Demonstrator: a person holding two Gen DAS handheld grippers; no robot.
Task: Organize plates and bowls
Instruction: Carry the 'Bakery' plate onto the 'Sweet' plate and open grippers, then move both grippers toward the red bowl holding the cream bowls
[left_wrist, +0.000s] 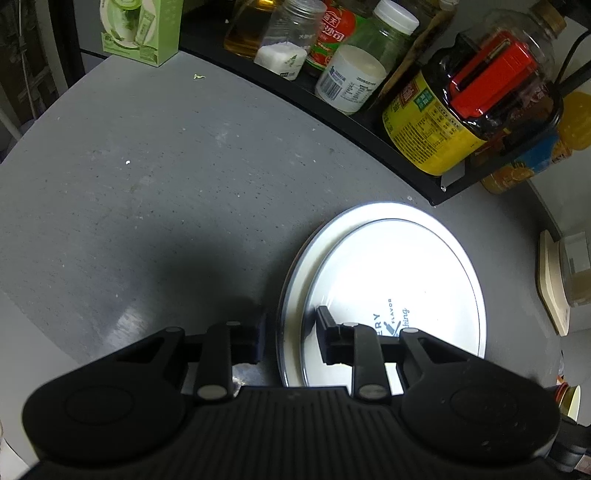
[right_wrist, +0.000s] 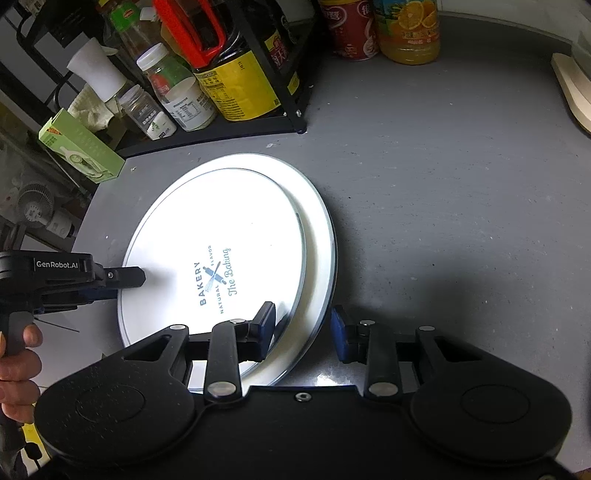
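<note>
Two white plates lie stacked on the grey counter. The top plate (left_wrist: 391, 280) (right_wrist: 221, 229) carries a blue bakery print, and the larger bottom plate (left_wrist: 295, 273) (right_wrist: 319, 236) shows as a rim around it. My left gripper (left_wrist: 291, 338) (right_wrist: 122, 286) straddles the stack's left rim, one finger over the top plate and one outside it. The jaws stand apart with a gap to the rim. At the near right rim my right gripper (right_wrist: 303, 332) does the same, with its blue pads clear of the plates. Nothing is lifted.
A black rack (left_wrist: 369, 125) (right_wrist: 221, 129) of bottles and jars runs along the back, close behind the plates. A green carton (left_wrist: 144, 29) (right_wrist: 81, 151) stands at its left end. A wooden board (left_wrist: 554, 280) (right_wrist: 572, 92), an orange drink bottle (right_wrist: 410, 29) and a red can (right_wrist: 351, 29) sit to the right. A hand (right_wrist: 18, 354) holds the left gripper.
</note>
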